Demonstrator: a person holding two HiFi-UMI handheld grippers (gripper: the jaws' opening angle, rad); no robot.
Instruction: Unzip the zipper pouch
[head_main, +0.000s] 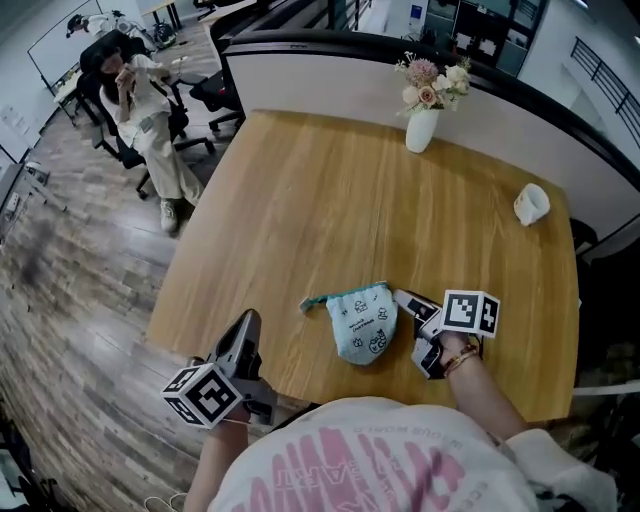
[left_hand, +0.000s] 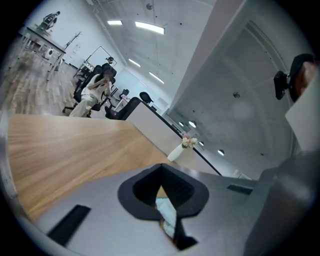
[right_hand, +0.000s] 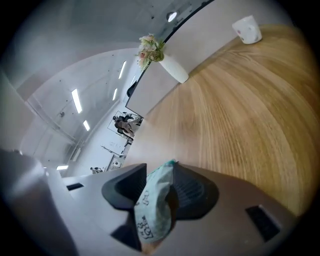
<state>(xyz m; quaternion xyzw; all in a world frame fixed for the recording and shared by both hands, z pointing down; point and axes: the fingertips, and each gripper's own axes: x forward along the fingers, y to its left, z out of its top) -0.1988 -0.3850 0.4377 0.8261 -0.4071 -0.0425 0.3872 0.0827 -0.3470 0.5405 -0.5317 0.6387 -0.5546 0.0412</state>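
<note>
A light blue zipper pouch (head_main: 362, 322) with small printed figures lies on the wooden table (head_main: 330, 200), near its front edge. One teal corner of the pouch sticks out to the left. My right gripper (head_main: 415, 330) is at the pouch's right side with its jaws apart. In the right gripper view the pouch (right_hand: 152, 205) shows in the gap of the right gripper (right_hand: 157, 180), and I see no pad pressing on it. My left gripper (head_main: 248, 322) is shut and holds nothing. It hovers at the table's front left edge, well clear of the pouch (left_hand: 167, 212).
A white vase with flowers (head_main: 422, 120) stands at the back of the table, against a low partition. A white cup (head_main: 531, 204) lies at the far right. A person sits in an office chair (head_main: 150, 110) on the wooden floor beyond the table's left corner.
</note>
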